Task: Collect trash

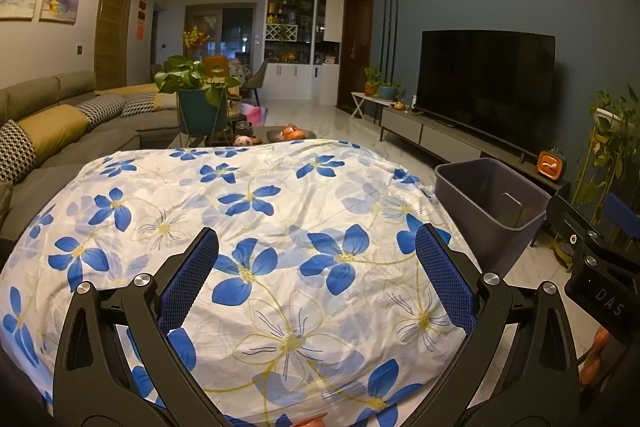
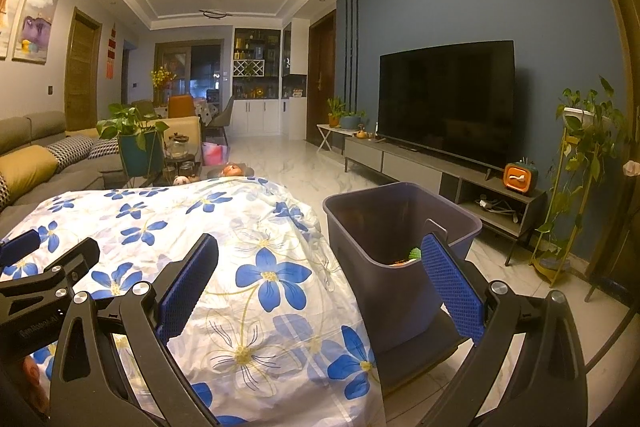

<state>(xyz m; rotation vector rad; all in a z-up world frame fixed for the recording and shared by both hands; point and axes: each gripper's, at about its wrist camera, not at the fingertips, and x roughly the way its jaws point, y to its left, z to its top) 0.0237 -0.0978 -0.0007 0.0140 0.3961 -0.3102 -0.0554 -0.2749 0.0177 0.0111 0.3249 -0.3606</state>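
Observation:
A table draped in a white cloth with blue flowers fills the foreground; no loose trash shows on it. A dark purple-grey bin stands off the table's right edge, with small green and orange bits inside near its bottom. My left gripper hovers open over the cloth, nothing between its blue pads. My right gripper is open too, spanning the table's right edge and the bin. Each gripper's black body shows at the edge of the other's view.
A grey sofa with yellow cushions runs along the left. A potted plant and a low table with small items sit beyond the cloth. A TV on a low console lines the blue wall; a plant stand is far right.

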